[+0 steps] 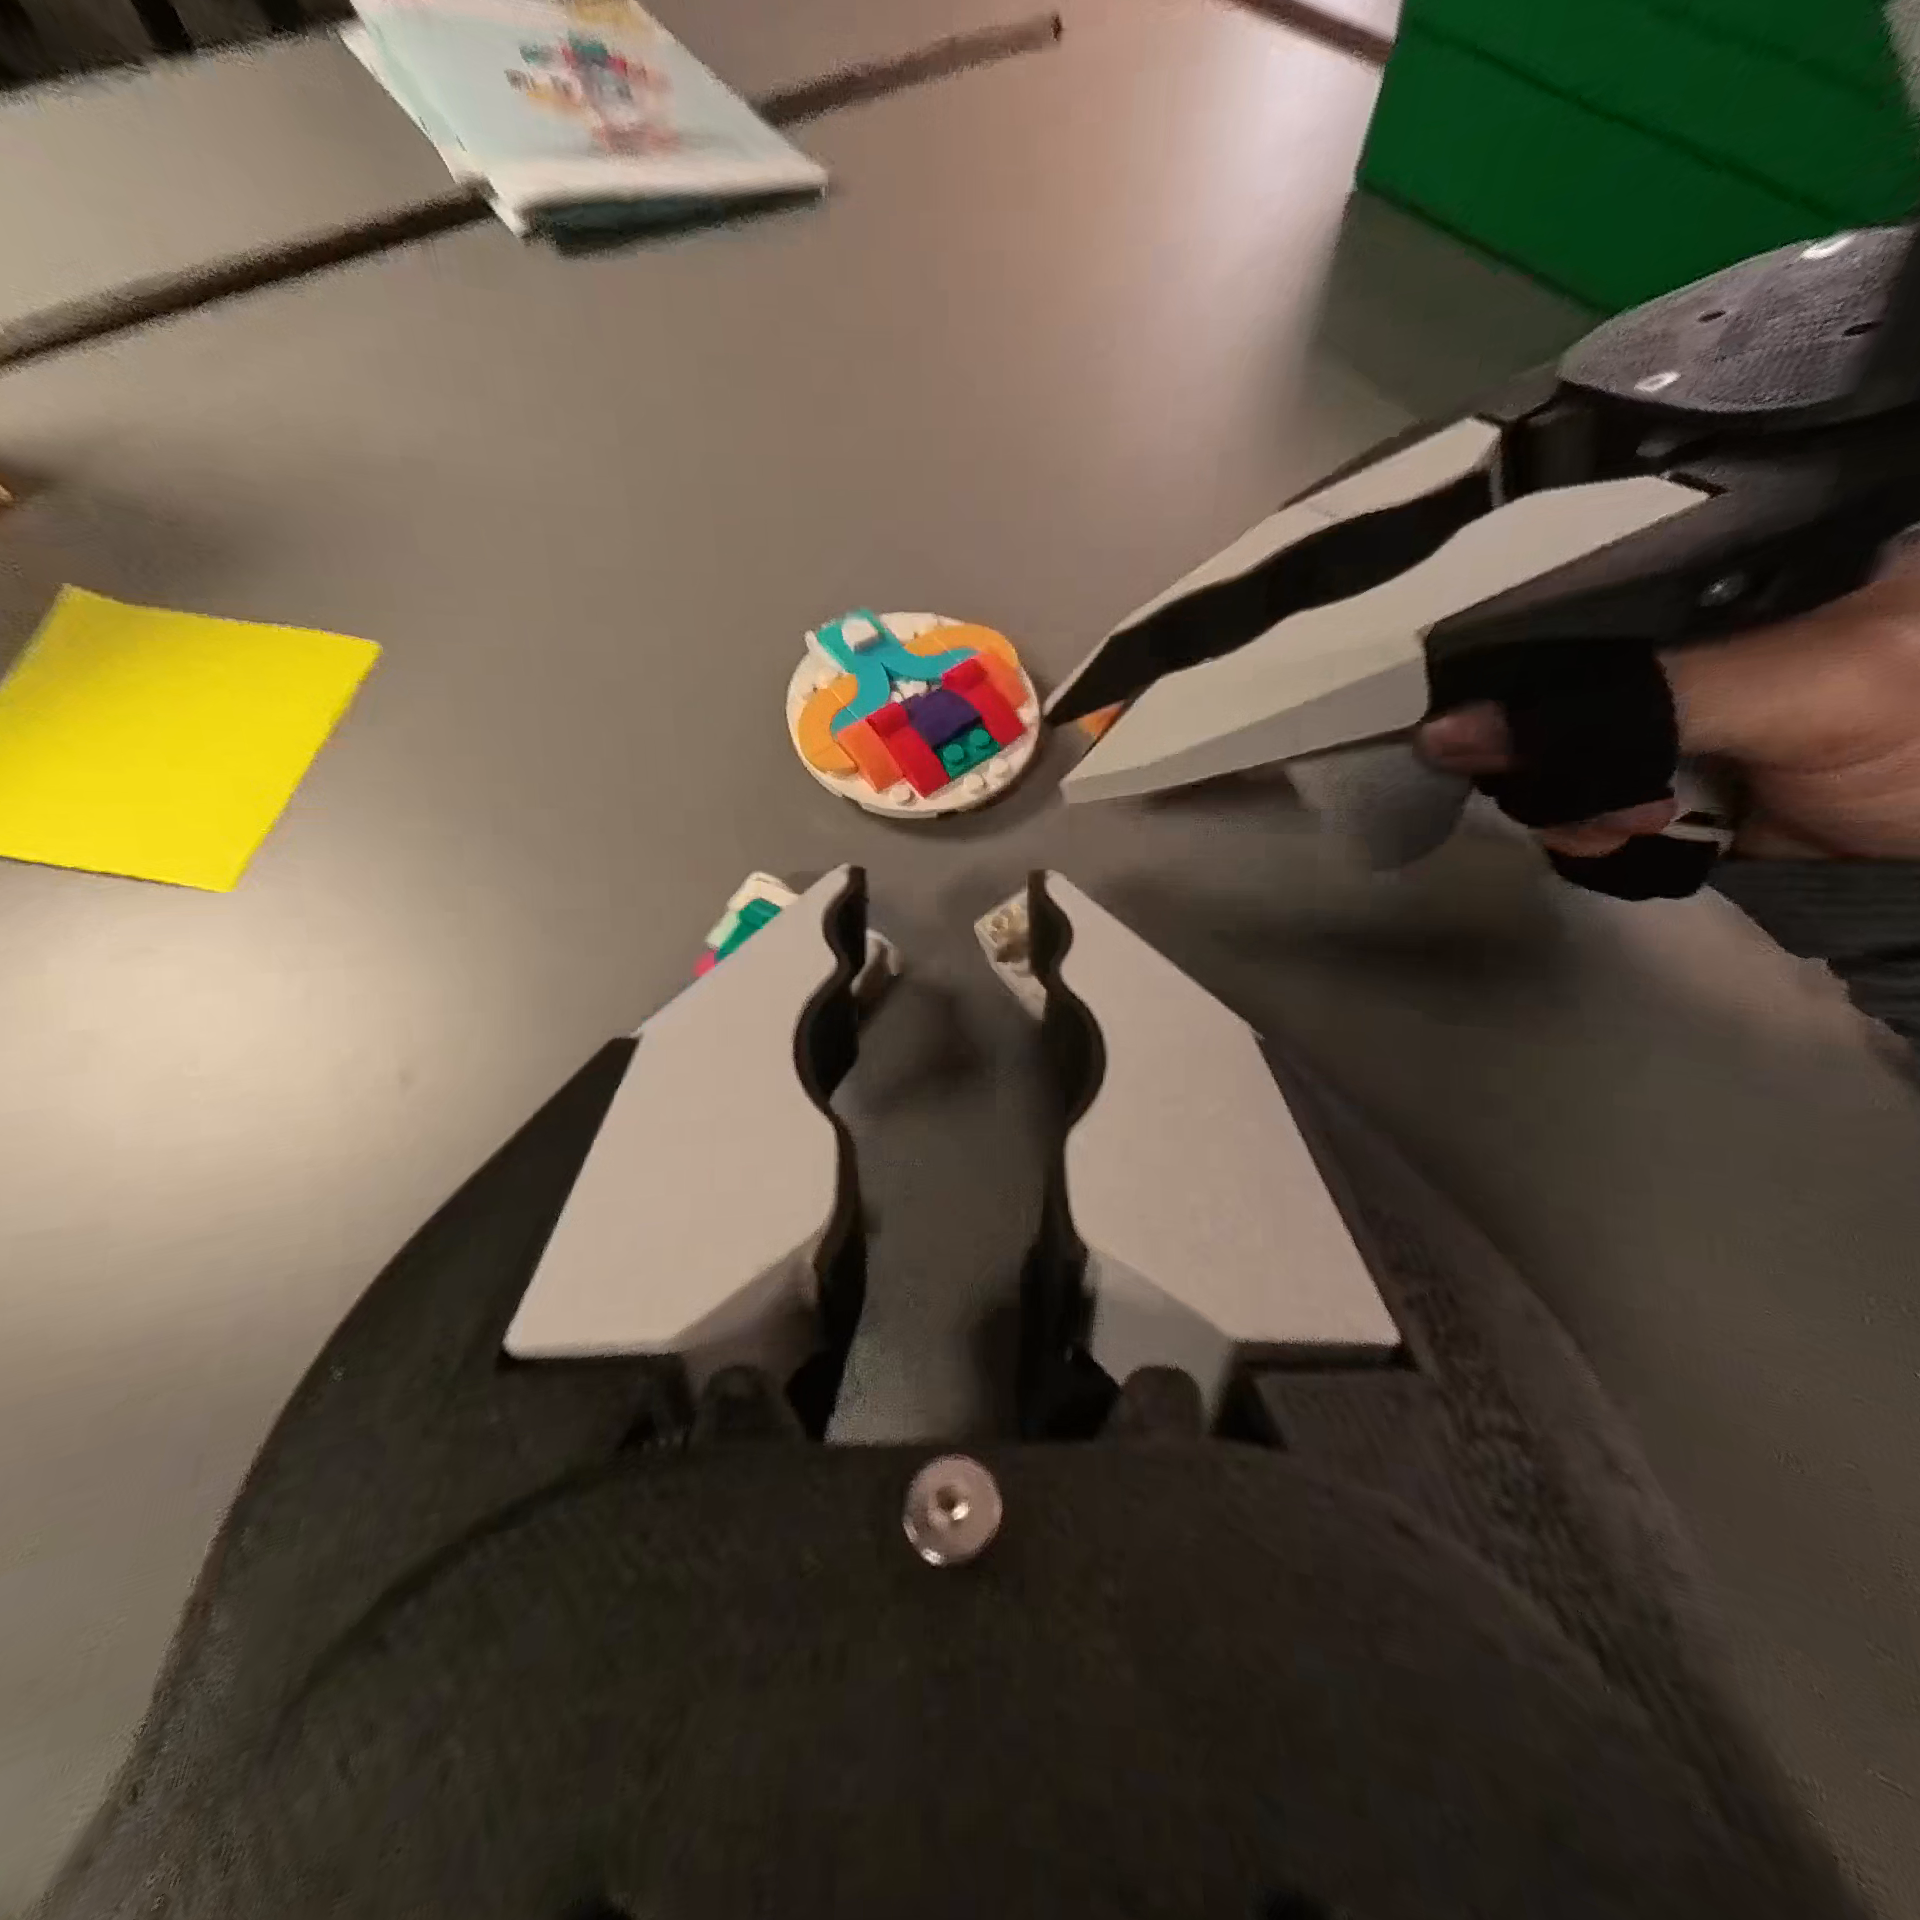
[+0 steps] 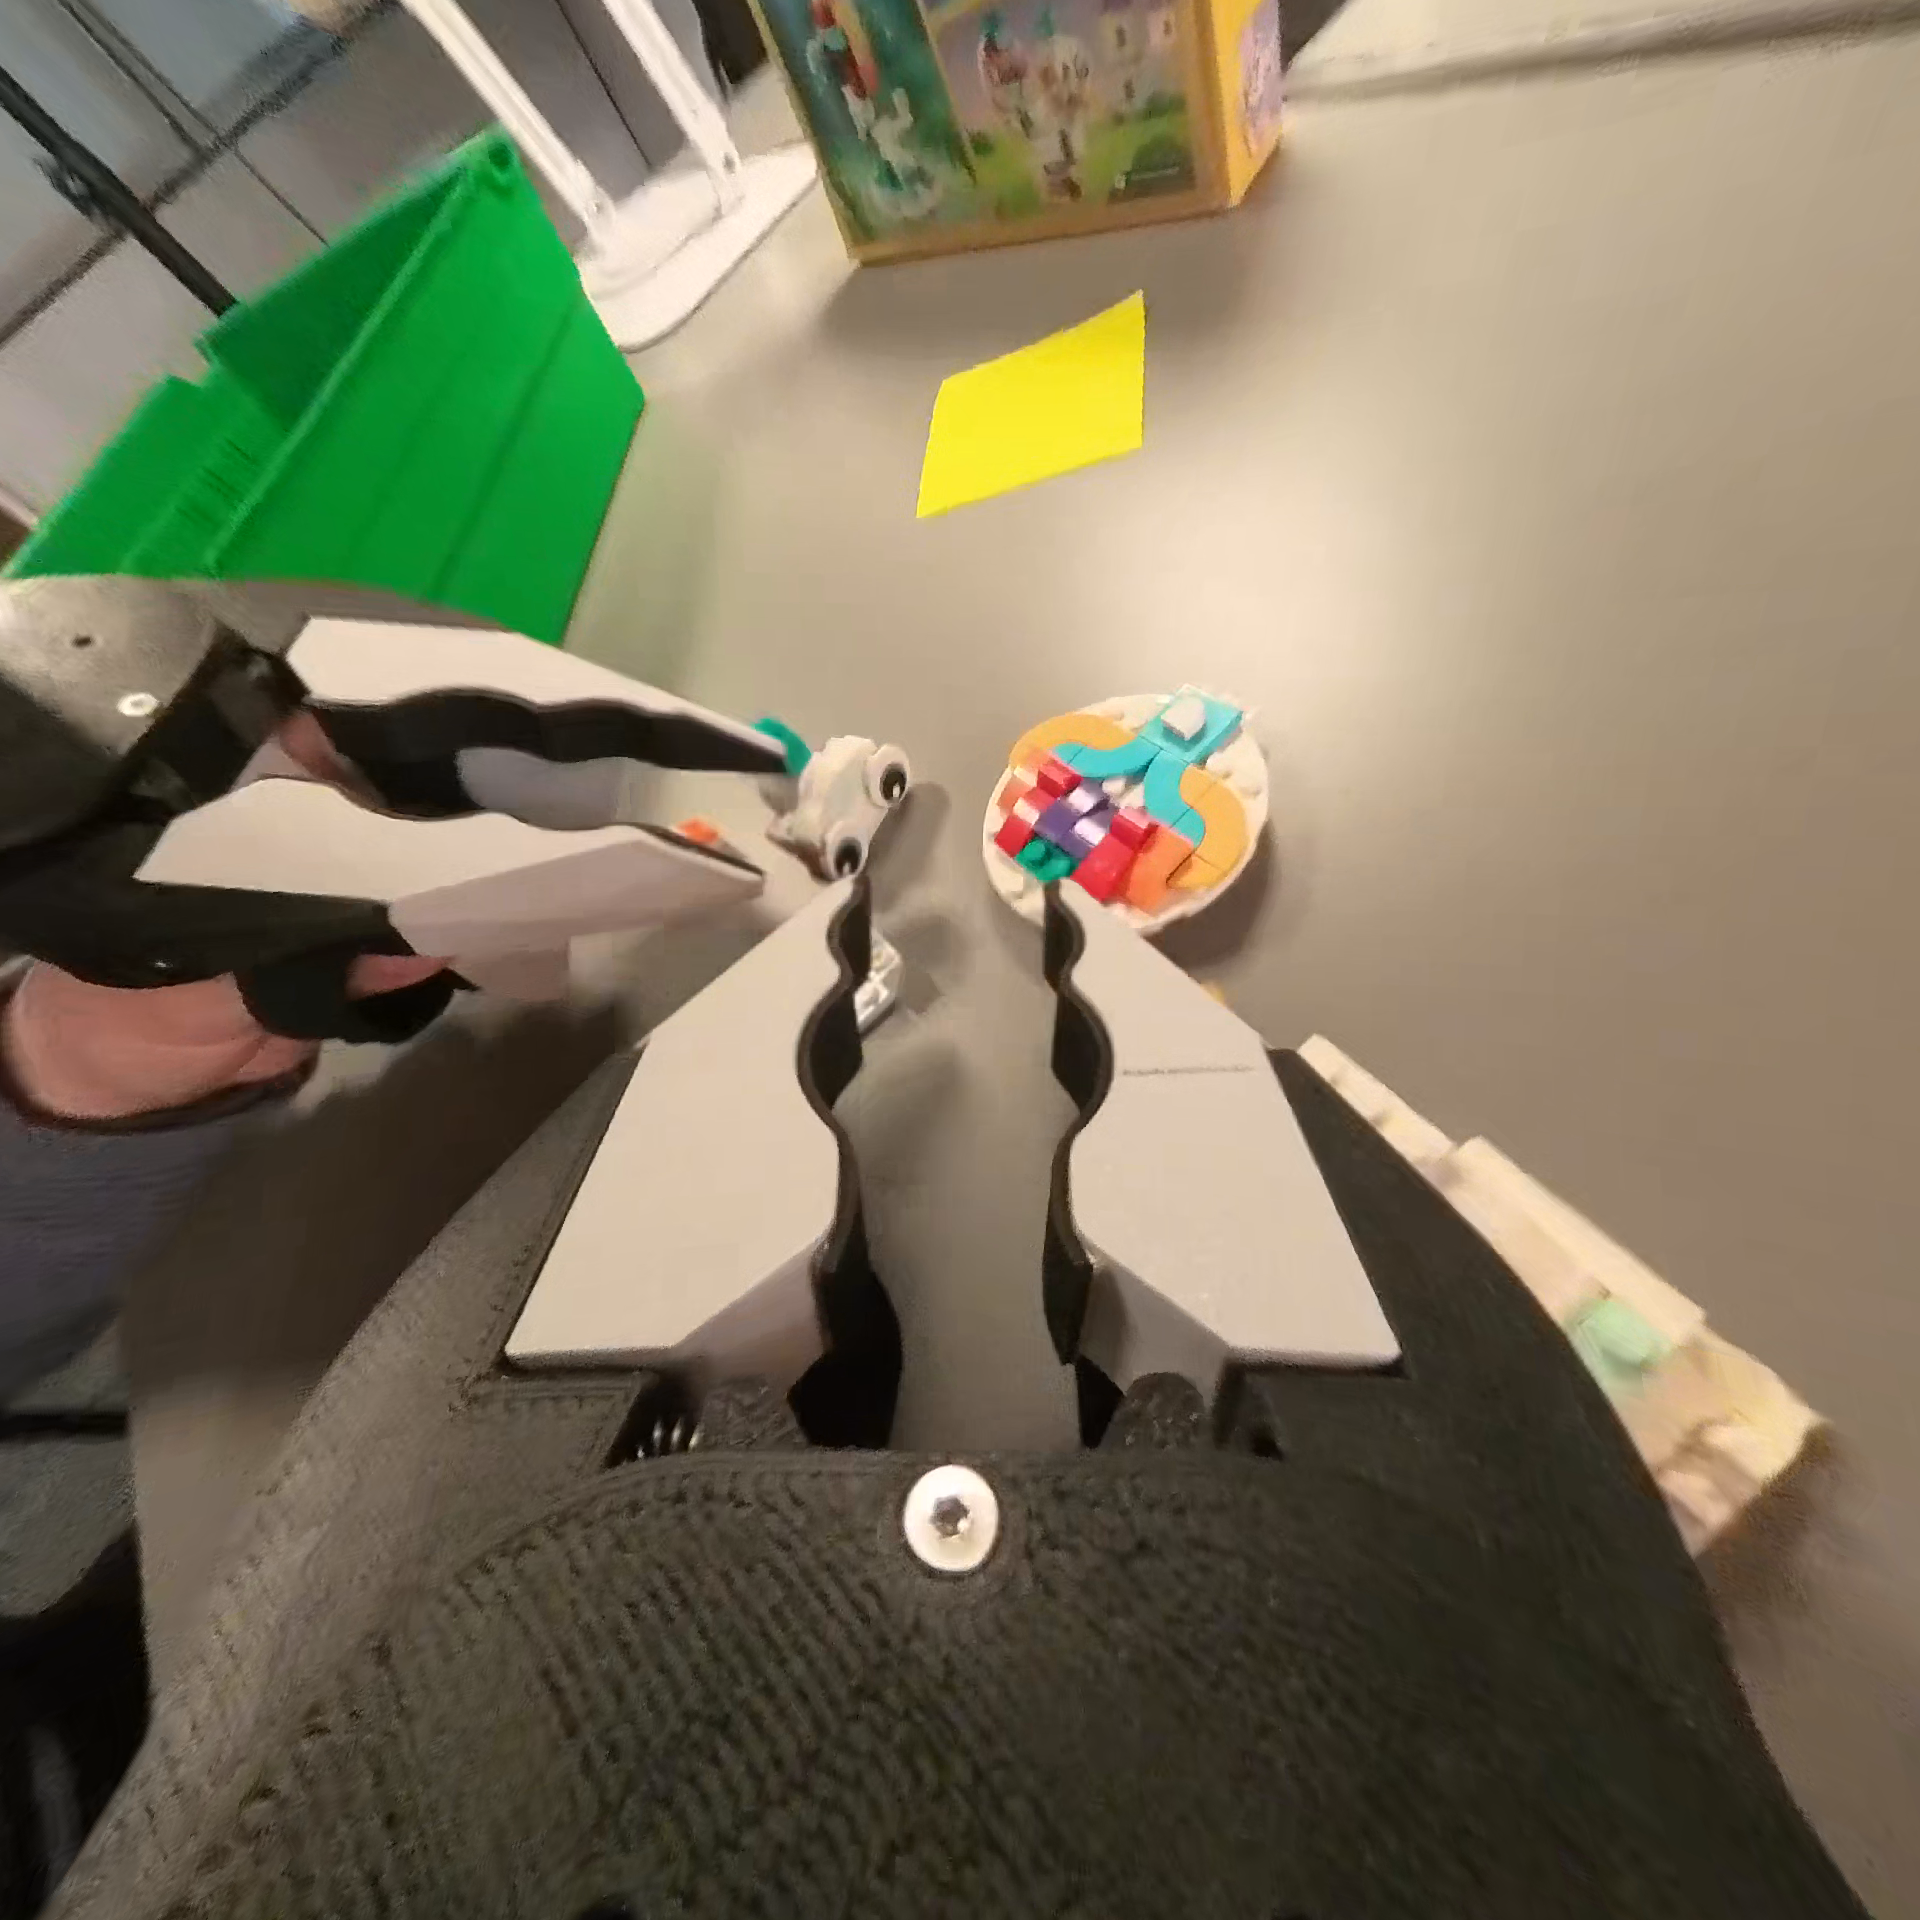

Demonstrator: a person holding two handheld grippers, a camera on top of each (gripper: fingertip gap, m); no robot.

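Both tools were held low over the grey tabletop (image 1: 540, 499). The left tool (image 1: 948, 883) had its jaws apart and gripped nothing. Right at its tips lay a small white brick animal (image 2: 847, 800) with big round eyes. A teal piece on the animal touched one fingertip, though blur made the contact hard to judge.

The right tool (image 2: 956, 894) was also parted, with its tips at the near edge of a round brick disc (image 2: 1127, 800). In the left wrist view a bit of orange showed between its fingers; I could not tell whether it was held or just lying behind them.

Both models looked light, stiff and smooth, and I would guess that pressed-on pieces could pop off under a sideways squeeze. The animal's solid body seemed a safer hold than its eyes or the teal piece. For the disc, the bare white rim looked better than the colourful studs.

Close beside the right tool's right finger sat a pale brick build (image 2: 1558, 1299). Beyond the disc lay a sheet of yellow paper (image 2: 1039, 410), and farther off stood a picture box (image 2: 1039, 114). A green bin (image 2: 395, 416) was off to that tool's left. Far ahead of the left tool lay a booklet (image 1: 582, 104).
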